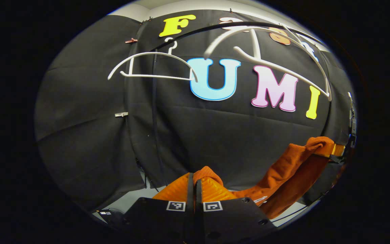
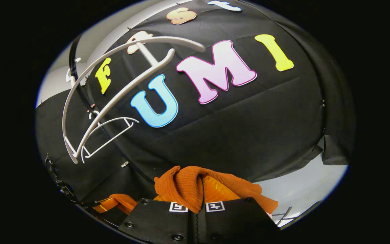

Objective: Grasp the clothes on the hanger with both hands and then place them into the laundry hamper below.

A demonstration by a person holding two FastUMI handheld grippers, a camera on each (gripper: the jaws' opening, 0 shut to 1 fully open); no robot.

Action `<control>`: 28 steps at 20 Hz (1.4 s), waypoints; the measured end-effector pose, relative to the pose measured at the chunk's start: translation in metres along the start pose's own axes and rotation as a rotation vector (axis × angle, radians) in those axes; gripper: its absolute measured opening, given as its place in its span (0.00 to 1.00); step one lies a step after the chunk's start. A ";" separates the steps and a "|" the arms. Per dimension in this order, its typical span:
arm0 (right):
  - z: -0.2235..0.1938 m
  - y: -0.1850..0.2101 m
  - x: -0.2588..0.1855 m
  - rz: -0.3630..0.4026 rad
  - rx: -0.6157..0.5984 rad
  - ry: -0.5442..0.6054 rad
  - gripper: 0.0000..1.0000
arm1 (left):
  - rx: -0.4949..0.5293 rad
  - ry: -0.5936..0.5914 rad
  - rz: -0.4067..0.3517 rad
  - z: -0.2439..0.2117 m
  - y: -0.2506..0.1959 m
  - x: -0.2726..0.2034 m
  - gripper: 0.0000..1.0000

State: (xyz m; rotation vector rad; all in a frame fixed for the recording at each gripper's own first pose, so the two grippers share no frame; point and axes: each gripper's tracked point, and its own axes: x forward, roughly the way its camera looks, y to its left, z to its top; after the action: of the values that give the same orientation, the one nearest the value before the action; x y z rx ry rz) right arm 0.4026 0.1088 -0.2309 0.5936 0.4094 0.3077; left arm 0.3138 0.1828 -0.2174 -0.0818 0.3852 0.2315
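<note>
Black cloth lines the booth behind everything, and a dark rail (image 1: 215,28) arcs across the top of the left gripper view with two bare white hangers on it: a thin one (image 1: 151,66) at about ten o'clock and a broader one (image 1: 276,57) at about one o'clock. The same broad hanger (image 2: 113,91) and thin hanger (image 2: 108,134) appear at about nine o'clock in the right gripper view. The orange knit garment (image 1: 283,179) is off the hangers and slung between the two tools, sagging from five o'clock up toward three o'clock. The left gripper (image 1: 194,184) has its fingers drawn together on a bunched edge of the knit at six o'clock. The right gripper (image 2: 200,189), at six o'clock in its own view, likewise pinches a fold of the garment (image 2: 185,186), which spills over its fingertips; it is also seen far off (image 1: 337,149) holding the other end. The fabric reads as light, soft and limp, with a ribbed weave that should resist slipping but can stretch or snag. Holding it at two bunched edges, as now, appears to keep it from trailing. The hamper's position cannot be judged; lowering both ends together seems the sensible approach.
</note>
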 end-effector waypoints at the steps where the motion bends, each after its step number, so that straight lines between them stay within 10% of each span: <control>1: -0.005 0.006 -0.002 0.010 0.004 0.007 0.09 | 0.003 -0.002 -0.022 -0.001 -0.008 -0.004 0.05; 17: -0.002 0.136 -0.041 0.193 -0.053 -0.001 0.09 | -0.065 -0.132 -0.257 0.072 -0.104 -0.050 0.05; 28: -0.126 0.016 -0.010 -0.042 0.049 0.235 0.09 | -0.123 0.109 -0.237 -0.053 -0.100 0.018 0.05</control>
State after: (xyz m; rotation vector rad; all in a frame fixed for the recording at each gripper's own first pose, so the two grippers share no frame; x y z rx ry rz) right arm 0.3341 0.1768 -0.3135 0.5984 0.6564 0.3286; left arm 0.3351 0.0830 -0.2700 -0.2600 0.4655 0.0159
